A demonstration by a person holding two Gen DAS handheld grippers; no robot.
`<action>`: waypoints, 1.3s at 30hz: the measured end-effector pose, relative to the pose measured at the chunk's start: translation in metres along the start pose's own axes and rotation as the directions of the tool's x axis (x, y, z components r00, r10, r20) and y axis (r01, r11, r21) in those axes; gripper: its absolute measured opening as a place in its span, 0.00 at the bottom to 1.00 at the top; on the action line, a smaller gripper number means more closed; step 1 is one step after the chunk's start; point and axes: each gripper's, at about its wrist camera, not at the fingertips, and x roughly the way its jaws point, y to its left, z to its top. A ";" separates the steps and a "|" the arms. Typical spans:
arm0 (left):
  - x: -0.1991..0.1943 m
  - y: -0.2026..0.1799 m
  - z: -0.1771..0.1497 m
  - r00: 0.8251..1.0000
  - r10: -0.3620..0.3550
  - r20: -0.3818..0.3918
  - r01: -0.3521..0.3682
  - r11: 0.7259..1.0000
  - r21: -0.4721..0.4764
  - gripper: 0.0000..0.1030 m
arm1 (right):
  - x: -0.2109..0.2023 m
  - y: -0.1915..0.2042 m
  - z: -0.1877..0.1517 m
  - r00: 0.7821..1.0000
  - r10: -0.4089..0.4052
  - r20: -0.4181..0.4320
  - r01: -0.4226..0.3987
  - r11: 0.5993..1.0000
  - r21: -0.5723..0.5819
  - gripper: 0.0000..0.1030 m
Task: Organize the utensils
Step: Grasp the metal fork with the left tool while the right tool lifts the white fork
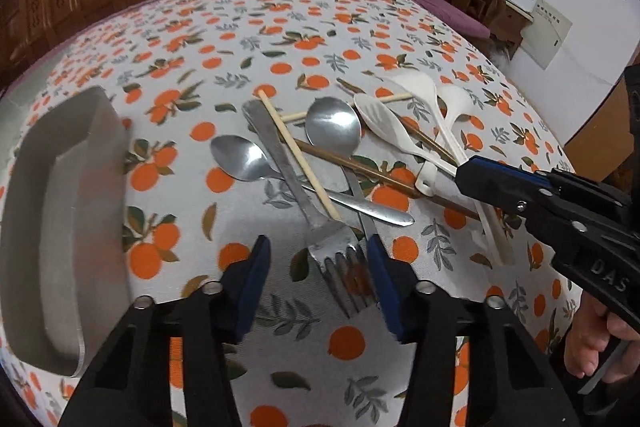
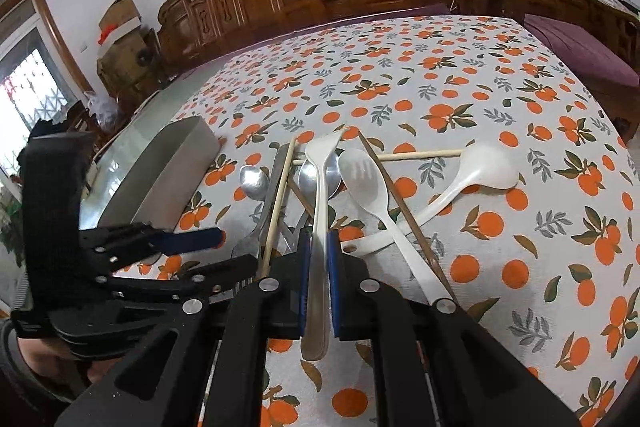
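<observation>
The right claw (image 2: 318, 247) pinches a white plastic utensil (image 2: 320, 187) by its handle; the long axis runs straight away from the claw, and the far end overlaps a metal spoon (image 2: 310, 177), so its shape is hard to read. The left claw (image 1: 318, 255) stands partly spread around the metal fork (image 1: 320, 239), tines toward the claw, one fingertip (image 1: 378, 259) covering the right tines. The fork lies right of the grey tray (image 1: 60, 227) on the desk (image 1: 400, 27).

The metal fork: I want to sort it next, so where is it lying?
In the left wrist view the metal fork lies low in the middle, its tines between the left gripper's open fingers, its handle crossing a metal spoon.
</observation>
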 end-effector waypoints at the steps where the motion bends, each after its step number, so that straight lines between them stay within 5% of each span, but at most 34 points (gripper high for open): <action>1: 0.003 0.002 0.000 1.000 -0.017 -0.009 0.016 1.000 -0.016 0.41 | 0.000 0.000 0.000 1.000 0.000 0.001 0.000 1.000 -0.002 0.10; 5: 0.010 0.008 0.000 0.995 -0.092 -0.023 0.090 0.993 -0.081 0.29 | 0.000 0.000 -0.001 1.000 -0.004 -0.001 0.004 1.000 -0.002 0.10; 11: 0.003 0.009 -0.003 0.997 -0.080 -0.017 0.078 0.992 -0.096 0.21 | 0.002 0.004 -0.003 1.000 -0.006 -0.006 0.006 1.000 -0.009 0.10; 13: -0.002 0.010 -0.003 0.996 -0.085 -0.016 0.083 0.992 -0.098 0.04 | 0.003 0.005 -0.003 1.000 -0.006 -0.009 0.006 1.000 -0.013 0.10; 39: -0.081 0.028 -0.011 0.996 0.036 0.077 -0.036 0.999 0.003 0.03 | -0.006 0.047 -0.006 0.999 0.038 -0.007 -0.038 0.996 -0.076 0.10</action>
